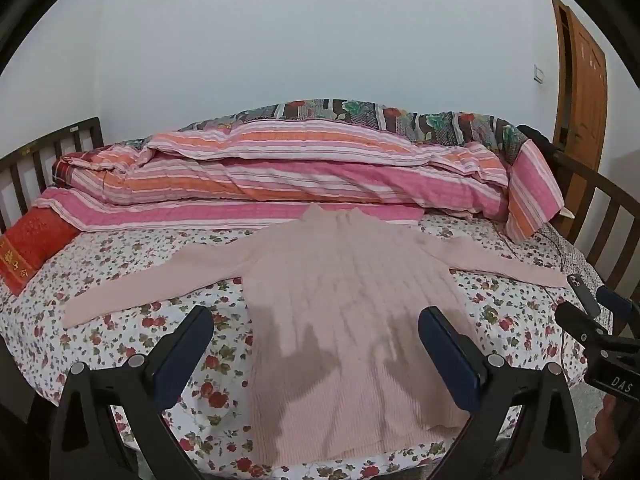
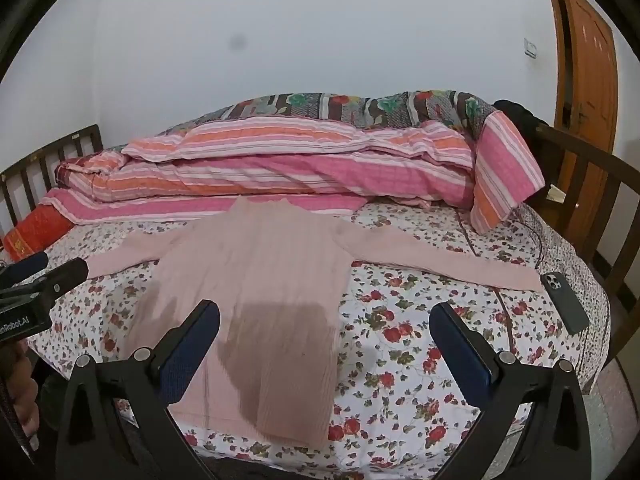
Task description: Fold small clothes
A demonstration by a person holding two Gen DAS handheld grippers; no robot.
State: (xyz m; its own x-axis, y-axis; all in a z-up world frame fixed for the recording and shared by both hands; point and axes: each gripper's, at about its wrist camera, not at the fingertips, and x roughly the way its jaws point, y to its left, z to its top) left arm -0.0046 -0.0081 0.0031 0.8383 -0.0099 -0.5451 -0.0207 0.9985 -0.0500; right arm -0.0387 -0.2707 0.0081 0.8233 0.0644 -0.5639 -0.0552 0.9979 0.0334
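Observation:
A pale pink ribbed sweater lies flat on the floral bedsheet, sleeves spread to both sides, collar toward the far quilts. It also shows in the right wrist view. My left gripper is open and empty, held above the sweater's lower body. My right gripper is open and empty, above the sweater's right hem edge. The right gripper shows at the right edge of the left wrist view; the left gripper shows at the left edge of the right wrist view.
Striped pink and orange quilts are piled along the far side of the bed. A red pillow lies far left. A dark phone lies on the sheet by the right sleeve end. Wooden bed rails stand at both ends.

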